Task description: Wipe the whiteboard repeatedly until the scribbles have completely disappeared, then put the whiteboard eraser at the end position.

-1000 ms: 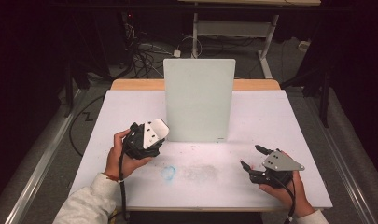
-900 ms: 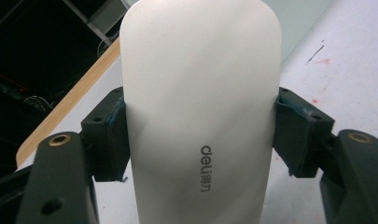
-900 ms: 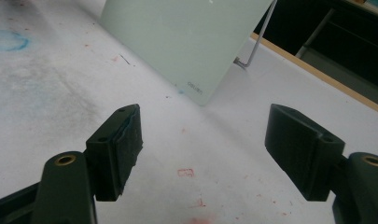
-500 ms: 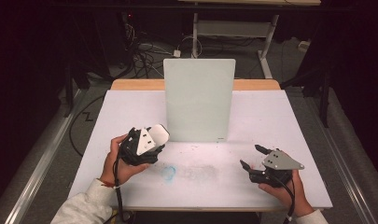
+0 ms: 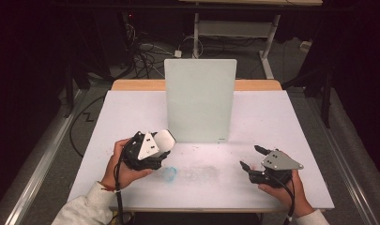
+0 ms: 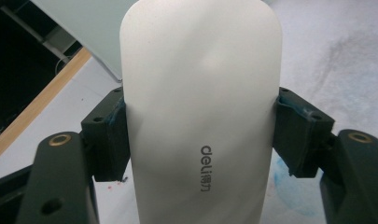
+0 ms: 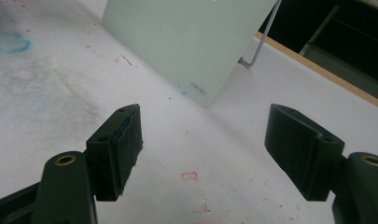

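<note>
Left gripper (image 5: pixel 160 146): one, held in the person's left hand (image 5: pixel 126 164), its two black jaws clamped on the long sides of a white eraser (image 6: pixel 200 107).
White eraser: one; a smooth, rounded white block printed "deli", standing up between the left gripper's jaws and pointing away from the hand. In the high view its pale end (image 5: pixel 164 140) sits at the tip of the left gripper, just in front of the board's lower left corner.
Right gripper (image 5: pixel 250 158): one, held in the person's right hand (image 5: pixel 286 187), jaws spread wide with nothing between them, low over the table and well apart from the left gripper.
Whiteboard (image 5: pixel 200 105): one pale glass panel, standing nearly upright ahead of both grippers; in the right gripper view (image 7: pixel 191 42) it leans back on a thin wire stand (image 7: pixel 259 46), beyond and above the open jaws.
Blue ring mark (image 5: pixel 169 173): one faint circle on the table, just right of and below the left gripper, touching neither gripper; in the right gripper view (image 7: pixel 7 42) it lies far off to the left of the jaws.
Grey smudge (image 5: pixel 201 172): one dull patch between the two grippers.
Table (image 5: pixel 272 117): one white surface, flecked with small red marks near the right gripper.
</note>
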`<state>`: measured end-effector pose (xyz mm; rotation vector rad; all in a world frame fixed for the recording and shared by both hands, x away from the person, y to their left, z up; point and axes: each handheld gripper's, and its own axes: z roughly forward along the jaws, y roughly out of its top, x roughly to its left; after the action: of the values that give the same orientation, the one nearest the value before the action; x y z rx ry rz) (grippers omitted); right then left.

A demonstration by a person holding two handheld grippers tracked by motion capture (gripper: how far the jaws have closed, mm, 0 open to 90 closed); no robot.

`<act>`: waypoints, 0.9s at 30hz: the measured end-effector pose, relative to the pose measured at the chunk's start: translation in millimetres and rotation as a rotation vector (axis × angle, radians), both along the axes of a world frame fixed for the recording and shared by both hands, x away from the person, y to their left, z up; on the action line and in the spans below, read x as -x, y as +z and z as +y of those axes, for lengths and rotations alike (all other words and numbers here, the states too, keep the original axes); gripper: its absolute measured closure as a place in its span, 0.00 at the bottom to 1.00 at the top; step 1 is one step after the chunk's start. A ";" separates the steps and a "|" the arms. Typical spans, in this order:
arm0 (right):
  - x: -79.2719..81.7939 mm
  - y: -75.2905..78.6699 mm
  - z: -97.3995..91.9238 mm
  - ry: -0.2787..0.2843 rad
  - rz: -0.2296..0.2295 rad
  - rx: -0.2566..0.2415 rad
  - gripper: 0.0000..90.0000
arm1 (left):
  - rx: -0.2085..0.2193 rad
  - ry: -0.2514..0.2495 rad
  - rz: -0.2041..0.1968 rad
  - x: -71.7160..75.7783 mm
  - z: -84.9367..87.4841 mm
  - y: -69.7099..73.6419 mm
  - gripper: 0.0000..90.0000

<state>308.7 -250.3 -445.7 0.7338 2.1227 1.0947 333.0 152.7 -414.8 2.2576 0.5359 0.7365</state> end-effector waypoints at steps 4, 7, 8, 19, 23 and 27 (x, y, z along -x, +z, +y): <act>-0.3 0.3 0.3 0.001 0.001 0.000 0.31 | 0.001 -0.016 0.010 0.2 -1.7 0.1 0.32; -0.1 1.2 0.2 0.001 -0.001 -0.003 0.31 | 0.005 -0.024 0.024 0.4 -2.5 0.2 0.32; 0.1 1.3 0.1 0.001 0.000 -0.005 0.31 | 0.007 -0.027 0.026 0.5 -2.9 0.2 0.32; 0.0 0.2 0.6 0.010 0.002 0.001 0.31 | -0.015 -0.071 0.052 3.2 -10.9 0.6 0.32; -0.5 0.2 0.6 0.009 0.003 -0.002 0.31 | -0.012 -0.102 0.067 3.4 -14.5 1.5 0.32; -0.7 -0.8 -0.2 0.008 0.006 0.003 0.31 | -0.029 -0.120 0.077 4.0 -19.3 1.5 0.32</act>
<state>309.5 -250.5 -446.6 0.7291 2.1331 1.0949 329.0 133.4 -413.4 2.3301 0.4236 0.6023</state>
